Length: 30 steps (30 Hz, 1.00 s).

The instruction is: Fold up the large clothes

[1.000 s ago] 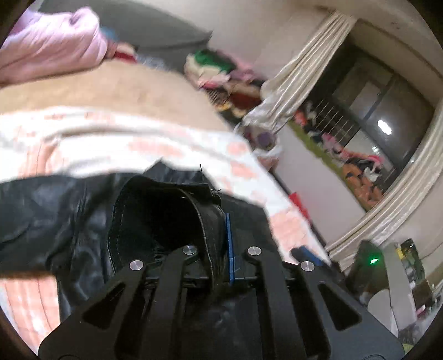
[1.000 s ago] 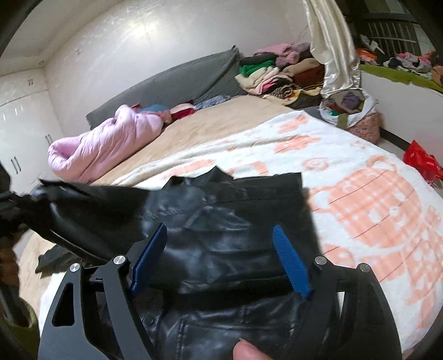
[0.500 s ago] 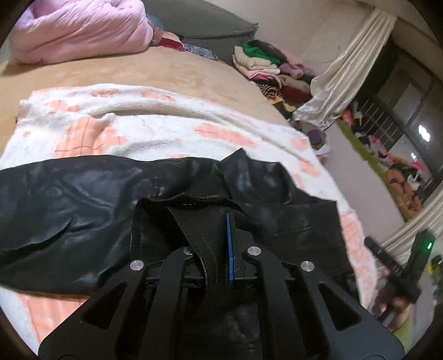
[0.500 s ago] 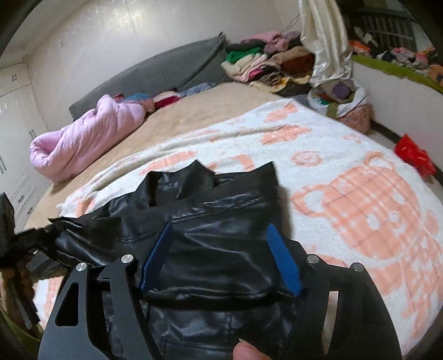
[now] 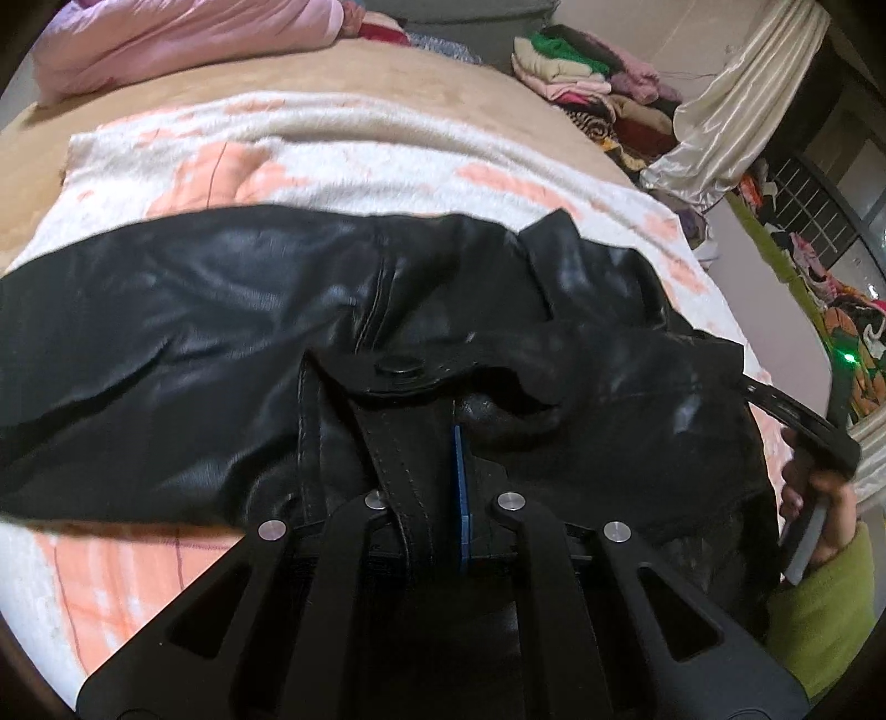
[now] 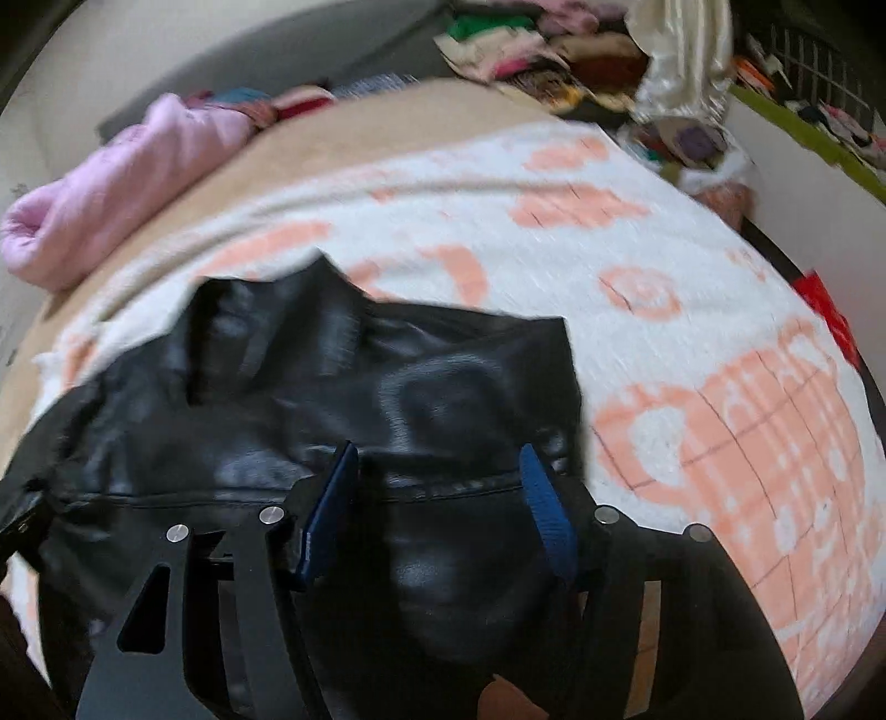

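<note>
Change since earlier frame: black leather jacket (image 5: 232,310) is now laid lower and flatter across the bed, and more of the white-and-peach blanket (image 5: 343,149) is uncovered behind it than a second ago.
Left tongs (image 5: 443,471): clamped shut on a stitched strap or hem edge of the jacket, which runs up between the pads.
Right tongs (image 6: 437,493): jaws are closing; a seamed fold of the jacket sits between the blue pads, which are not yet seen pressing on it.
Jacket position: spread on the blanket, one sleeve stretched out to the left, collar pointing toward the far side of the bed.
Step in hand: judged to be laying out and squaring the jacket before a fold; the right grip is best taken on the seam, then both edges are kept taut and level so the stiff leather is creased cleanly.
Surroundings: pink quilt (image 5: 183,39), clothes pile (image 5: 587,72) and curtain (image 5: 731,105) are well apart.
Obstruction: none is seen on the blanket; motion blur hides fine detail in the right wrist view.
</note>
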Available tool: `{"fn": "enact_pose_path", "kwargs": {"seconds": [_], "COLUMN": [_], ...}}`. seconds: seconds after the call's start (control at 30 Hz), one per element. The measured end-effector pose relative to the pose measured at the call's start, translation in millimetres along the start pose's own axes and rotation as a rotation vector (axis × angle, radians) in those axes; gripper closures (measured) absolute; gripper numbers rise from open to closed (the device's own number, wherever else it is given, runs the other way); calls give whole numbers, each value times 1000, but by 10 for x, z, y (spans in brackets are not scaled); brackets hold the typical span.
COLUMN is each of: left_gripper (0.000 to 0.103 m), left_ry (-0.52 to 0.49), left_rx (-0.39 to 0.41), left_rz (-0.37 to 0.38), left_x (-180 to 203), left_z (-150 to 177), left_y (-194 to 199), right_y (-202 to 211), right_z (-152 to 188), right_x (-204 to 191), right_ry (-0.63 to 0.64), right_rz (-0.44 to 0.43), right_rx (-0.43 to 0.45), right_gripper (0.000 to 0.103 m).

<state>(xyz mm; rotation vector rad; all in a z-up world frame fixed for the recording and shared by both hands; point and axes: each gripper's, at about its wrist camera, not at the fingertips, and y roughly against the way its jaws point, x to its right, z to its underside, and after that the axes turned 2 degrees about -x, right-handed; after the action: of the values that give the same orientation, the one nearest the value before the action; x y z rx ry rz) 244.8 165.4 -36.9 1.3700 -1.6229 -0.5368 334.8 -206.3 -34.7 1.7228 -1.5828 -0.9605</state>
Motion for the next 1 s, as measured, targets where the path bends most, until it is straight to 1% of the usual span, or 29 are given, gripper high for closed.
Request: {"fn": "enact_pose_path", "kwargs": {"seconds": [0.07, 0.1, 0.13, 0.23, 0.27, 0.3, 0.33, 0.4, 0.47, 0.53, 0.57, 0.63, 0.7, 0.77, 0.9, 1.0], "left_gripper": [100, 100, 100, 100, 100, 97, 94, 85, 80, 79, 78, 76, 76, 73, 72, 72], "left_ry": [21, 34, 40, 66, 68, 58, 33, -1, -23, -54, -63, -85, -106, -132, -146, -160], "left_rx": [-27, -36, -41, -56, -54, -50, -30, -4, 32, 97, 120, 168, 173, 153, 59, 8], "left_rz": [29, 47, 50, 65, 70, 68, 52, 30, 14, -57, -76, -86, -62, -43, -15, -55], "left_x": [-47, -81, -99, -159, -160, -140, -96, -26, 35, 90, 108, 175, 265, 356, 440, 444], "left_z": [34, 56, 69, 94, 93, 89, 85, 75, 51, 36, 32, 42, 74, 129, 269, 370], "left_y": [-57, -89, -114, -166, -141, -106, -24, 101, 263, 466, 531, 684, 735, 704, 455, 261], "right_y": [-156, -188, -231, -222, -165, -52, 69, 280, 439, 567, 614, 691, 755, 816, 860, 816], "right_z": [26, 43, 62, 76, 74, 84, 104, 182, 277, 378, 425, 492, 560, 620, 735, 794], "right_x": [134, 178, 217, 166, 137, 104, 77, 41, -40, -123, -157, -222, -298, -379, -532, -609], "right_ry": [-52, -63, -75, -41, -30, -14, -1, 12, 46, 80, 91, 101, 121, 141, 168, 184], "right_rz": [3, -5, -16, 6, 10, 5, -15, -71, -82, -94, -99, -99, -93, -102, -115, -109], "right_rx": [-32, -35, -35, -30, -19, 13, 40, 81, 109, 132, 141, 152, 165, 169, 165, 141], "right_gripper": [45, 46, 46, 45, 45, 43, 43, 42, 40, 39, 37, 36, 36, 36, 36, 36]}}
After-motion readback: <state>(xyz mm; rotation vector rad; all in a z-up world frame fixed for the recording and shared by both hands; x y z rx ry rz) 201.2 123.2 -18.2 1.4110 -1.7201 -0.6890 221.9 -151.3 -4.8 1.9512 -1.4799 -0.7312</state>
